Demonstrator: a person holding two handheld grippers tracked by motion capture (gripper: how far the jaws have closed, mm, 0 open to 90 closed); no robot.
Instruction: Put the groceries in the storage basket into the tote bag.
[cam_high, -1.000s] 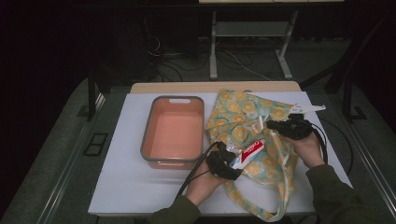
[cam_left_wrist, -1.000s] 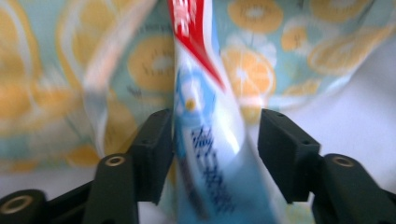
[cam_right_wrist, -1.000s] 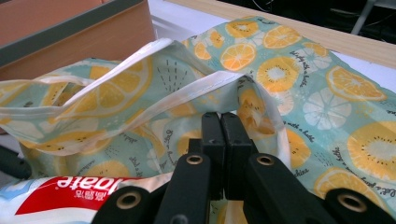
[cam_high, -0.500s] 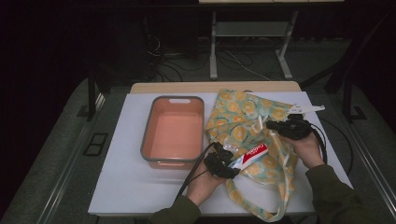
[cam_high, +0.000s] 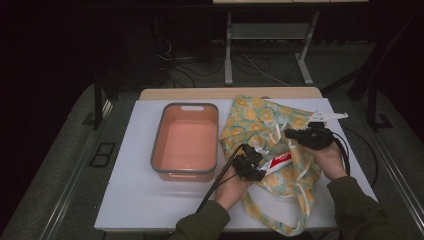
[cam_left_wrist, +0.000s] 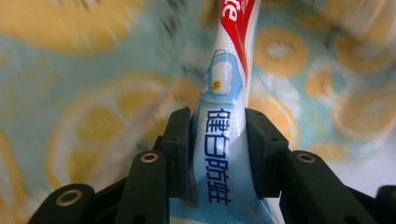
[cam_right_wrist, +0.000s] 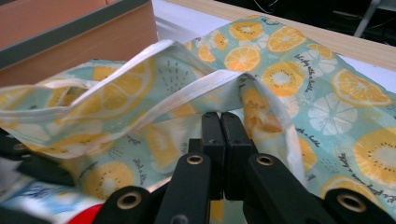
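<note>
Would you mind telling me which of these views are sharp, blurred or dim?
Left gripper view: toothpaste tube sharp between the jaws, fruit-print bag behind smeared. Right gripper view: bag hem crisp, evenly lit. High view: white table lit, surroundings nearly black.

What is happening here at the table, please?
A person works with two hand-held grippers at a white table. The left gripper is shut on a toothpaste tube, held over a fruit-print cloth bag. The right gripper is shut on the bag's fabric near its white-edged opening and holds it up. An empty pink bin stands beside the bag. Whether the tube goes into the bag or comes out, I cannot tell.
</note>
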